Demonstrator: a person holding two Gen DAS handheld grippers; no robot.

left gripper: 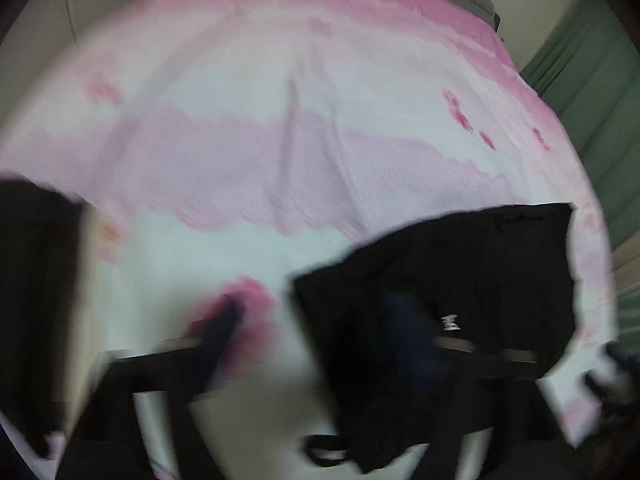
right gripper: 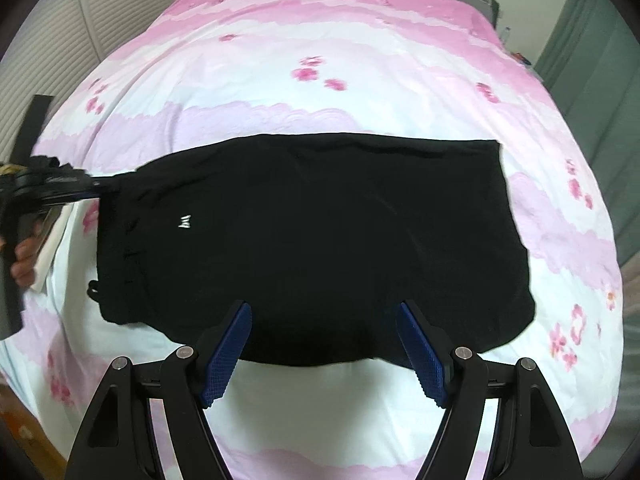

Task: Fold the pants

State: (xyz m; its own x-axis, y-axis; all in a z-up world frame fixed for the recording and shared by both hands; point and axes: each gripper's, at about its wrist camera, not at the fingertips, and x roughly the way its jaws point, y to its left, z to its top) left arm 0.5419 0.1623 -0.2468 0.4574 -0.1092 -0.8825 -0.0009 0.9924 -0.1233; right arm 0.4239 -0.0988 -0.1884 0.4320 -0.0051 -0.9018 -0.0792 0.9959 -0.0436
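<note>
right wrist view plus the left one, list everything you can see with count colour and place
pants: one pair, black, folded into a wide block lying flat on the bed, small white logo near their left end
bedspread: one, pink and white with flower print, covering the bed under the pants
curtain: one, green, at the right edge beyond the bed
louvred doors: white, far left behind the bed
right tongs: one, black with blue pads, open, poised at the pants' near edge, nothing between the pads
left tongs: one, black, at the pants' left corner; own view too blurred to tell whether they grip
hand: one, holding the left tongs' handle, far left
</note>
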